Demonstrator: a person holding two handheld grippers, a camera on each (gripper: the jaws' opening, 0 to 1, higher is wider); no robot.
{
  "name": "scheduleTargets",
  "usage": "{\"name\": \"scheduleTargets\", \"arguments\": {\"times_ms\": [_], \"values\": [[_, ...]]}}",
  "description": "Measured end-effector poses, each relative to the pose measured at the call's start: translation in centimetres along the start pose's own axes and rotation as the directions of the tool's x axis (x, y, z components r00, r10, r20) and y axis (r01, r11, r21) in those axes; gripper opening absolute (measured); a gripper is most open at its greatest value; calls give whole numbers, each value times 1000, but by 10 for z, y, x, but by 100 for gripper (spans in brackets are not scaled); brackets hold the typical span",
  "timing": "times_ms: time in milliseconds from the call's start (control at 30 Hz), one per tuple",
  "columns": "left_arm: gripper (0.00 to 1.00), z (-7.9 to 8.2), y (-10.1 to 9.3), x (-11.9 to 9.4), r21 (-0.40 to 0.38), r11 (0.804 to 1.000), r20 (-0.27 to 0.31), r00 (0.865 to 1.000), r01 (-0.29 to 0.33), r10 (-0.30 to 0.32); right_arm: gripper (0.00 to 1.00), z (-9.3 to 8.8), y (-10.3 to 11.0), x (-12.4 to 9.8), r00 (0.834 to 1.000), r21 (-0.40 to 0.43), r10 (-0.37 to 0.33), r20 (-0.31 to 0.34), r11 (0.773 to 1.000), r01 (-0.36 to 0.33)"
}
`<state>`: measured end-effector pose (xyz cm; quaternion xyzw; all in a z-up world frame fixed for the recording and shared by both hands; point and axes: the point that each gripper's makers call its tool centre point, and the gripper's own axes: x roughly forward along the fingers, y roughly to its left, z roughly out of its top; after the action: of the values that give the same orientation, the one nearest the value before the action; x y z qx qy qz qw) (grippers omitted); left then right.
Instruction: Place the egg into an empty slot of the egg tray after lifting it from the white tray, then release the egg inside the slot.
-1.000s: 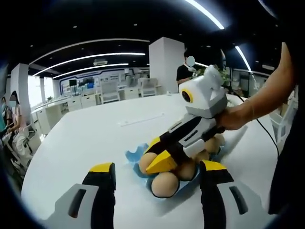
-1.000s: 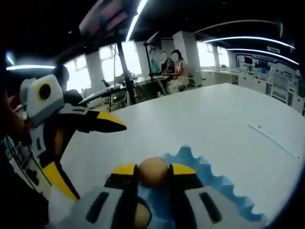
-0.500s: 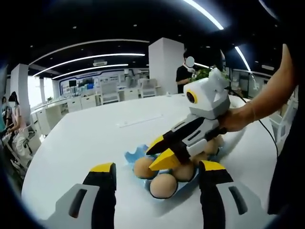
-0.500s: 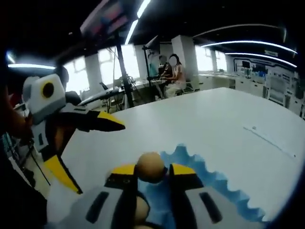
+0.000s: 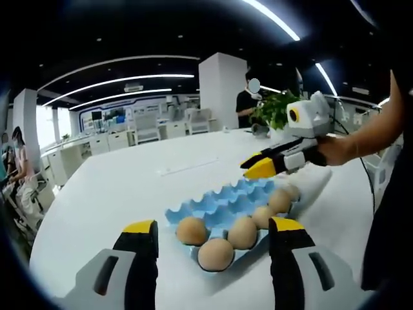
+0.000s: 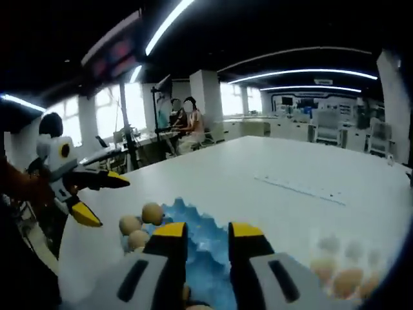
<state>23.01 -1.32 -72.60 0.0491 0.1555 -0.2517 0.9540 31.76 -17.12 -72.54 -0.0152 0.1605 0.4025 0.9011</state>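
The blue egg tray (image 5: pixel 226 197) lies on the white table just beyond my open left gripper (image 5: pixel 213 225), whose jaws hold nothing. Several brown eggs (image 5: pixel 217 253) fill its near slots. My right gripper (image 5: pixel 257 169) hovers above the tray's far right end with a hand on it. In the right gripper view, my right gripper (image 6: pixel 208 236) is open with nothing between its jaws, above the blue egg tray (image 6: pixel 200 236). Three eggs (image 6: pixel 152 212) sit at that tray's left edge. Blurred eggs on the white tray (image 6: pixel 345 279) lie low right. At far left the left gripper (image 6: pixel 105 201) gapes wide.
The white table (image 5: pixel 129 187) stretches far and wide. A thin pale strip (image 6: pixel 300 188) lies on it past the blue tray. People sit at desks in the background (image 6: pixel 184 119). A potted plant (image 5: pixel 277 106) stands at the table's far side.
My right gripper has let go of the egg, which now rests in a slot of the blue tray. That gripper has risen and drawn back to the right. The left gripper stays put.
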Motion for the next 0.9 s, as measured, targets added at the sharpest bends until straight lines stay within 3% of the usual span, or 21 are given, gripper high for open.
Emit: {"name": "scheduleTargets", "arguments": {"times_ms": [133,167,400,533,567,733,833,900], "values": [[69,2,-3,-1,-7,1000,2,1000,4,-4,25,-16,-37,-36,993,36,-118,-23,992,118],[69,2,-4,-1,-8,1000,2,1000,5,-5,25,-25,-54,-51,982,30,-185,-40,982,186],[69,5,-7,0,2,1000,5,1000,10,-10,25,-51,-86,-81,955,34,-282,-94,958,286],[69,7,-7,0,3,1000,6,1000,10,-10,25,-53,-91,-85,948,-26,-297,-113,955,296],[69,7,-6,0,2,1000,4,1000,9,-9,25,-55,-94,-86,944,-74,-306,-120,951,299],[69,7,-7,0,1,1000,4,1000,12,-12,25,-64,-94,-88,939,-121,-303,-160,950,286],[68,6,-8,1,-2,1000,1,1000,16,-16,25,-75,-97,-90,927,-160,-305,-217,948,274],[68,6,-7,1,-3,1000,2,1000,17,-17,26,-73,-97,-89,942,-129,-265,-204,961,243]]}}
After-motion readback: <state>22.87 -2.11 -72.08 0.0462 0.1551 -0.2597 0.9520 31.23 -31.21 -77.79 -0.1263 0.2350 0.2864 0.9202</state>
